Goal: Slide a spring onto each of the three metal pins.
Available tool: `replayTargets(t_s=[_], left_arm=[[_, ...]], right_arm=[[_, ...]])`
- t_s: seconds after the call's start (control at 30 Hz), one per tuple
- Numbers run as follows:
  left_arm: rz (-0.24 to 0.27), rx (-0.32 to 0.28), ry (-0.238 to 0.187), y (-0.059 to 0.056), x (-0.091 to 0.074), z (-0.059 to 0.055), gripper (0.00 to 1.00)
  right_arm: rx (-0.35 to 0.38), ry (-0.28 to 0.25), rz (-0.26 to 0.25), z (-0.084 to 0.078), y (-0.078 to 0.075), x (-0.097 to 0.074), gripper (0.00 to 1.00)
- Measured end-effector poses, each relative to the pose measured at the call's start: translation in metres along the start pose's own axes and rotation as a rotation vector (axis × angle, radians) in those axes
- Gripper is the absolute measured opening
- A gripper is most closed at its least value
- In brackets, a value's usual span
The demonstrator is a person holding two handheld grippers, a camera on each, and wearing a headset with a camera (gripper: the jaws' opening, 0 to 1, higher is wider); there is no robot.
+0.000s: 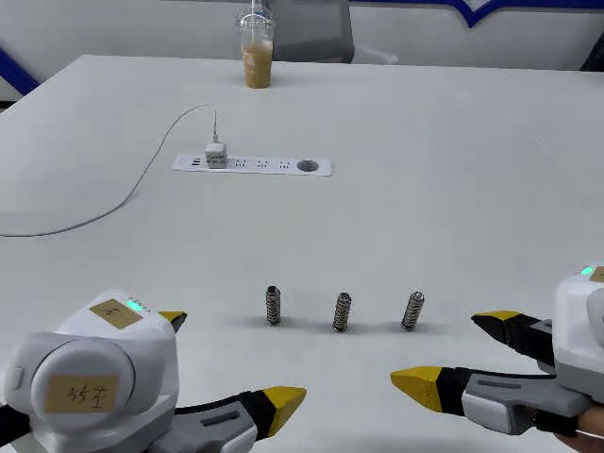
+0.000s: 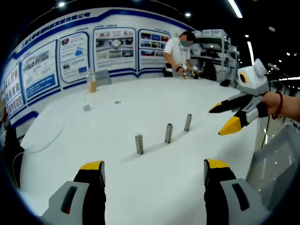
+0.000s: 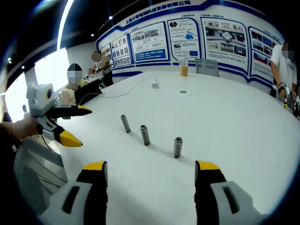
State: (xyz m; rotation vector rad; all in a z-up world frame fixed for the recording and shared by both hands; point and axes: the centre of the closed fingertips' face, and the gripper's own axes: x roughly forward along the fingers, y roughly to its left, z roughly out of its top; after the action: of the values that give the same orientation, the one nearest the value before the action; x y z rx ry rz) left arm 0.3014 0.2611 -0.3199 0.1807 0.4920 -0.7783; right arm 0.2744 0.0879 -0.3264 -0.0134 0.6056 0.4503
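Observation:
Three upright metal pins stand in a row on the white table, each with a spring coiled round it: the left pin (image 1: pixel 273 306), the middle pin (image 1: pixel 342 312) and the right pin (image 1: pixel 412 310). The row also stands ahead of the jaws in the left gripper view (image 2: pixel 168 133) and the right gripper view (image 3: pixel 145 135). My left gripper (image 1: pixel 231 360) hangs open near the table's front left, nothing between its yellow tips. My right gripper (image 1: pixel 458 351) hangs open at the front right, likewise empty. Both are apart from the pins.
A white power strip (image 1: pixel 253 165) with a plugged-in charger and a grey cable lies mid-table. A plastic cup of brown drink (image 1: pixel 256 55) stands at the far edge. People stand or sit around the table, seen in both gripper views.

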Motion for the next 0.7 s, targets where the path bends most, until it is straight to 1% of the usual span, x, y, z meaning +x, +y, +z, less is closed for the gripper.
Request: replayTargets(t_s=[0.3,0.4,0.47,0.57,0.63,0.7], left_arm=[[0.0,-0.011,0.002,-0.002,-0.008,-0.001,0.92],[0.001,-0.016,0.017,-0.001,-0.009,-0.004,0.93],[0.002,-0.021,0.024,0.0,-0.01,-0.006,0.93],[0.001,-0.021,0.02,-0.001,-0.012,-0.006,0.94],[0.003,-0.016,0.01,-0.001,-0.013,-0.005,0.95],[0.005,-0.023,0.004,-0.001,-0.014,-0.004,0.96]], right_arm=[[0.008,0.002,0.008,-0.004,0.007,-0.006,0.82],[0.012,0.002,0.0,-0.005,0.008,-0.008,0.84],[0.026,-0.014,0.0,-0.004,0.009,-0.01,0.84],[0.037,-0.024,0.003,-0.003,0.011,-0.011,0.85],[0.034,-0.026,0.002,-0.003,0.013,-0.012,0.86],[0.028,-0.025,0.001,-0.003,0.013,-0.012,0.86]])
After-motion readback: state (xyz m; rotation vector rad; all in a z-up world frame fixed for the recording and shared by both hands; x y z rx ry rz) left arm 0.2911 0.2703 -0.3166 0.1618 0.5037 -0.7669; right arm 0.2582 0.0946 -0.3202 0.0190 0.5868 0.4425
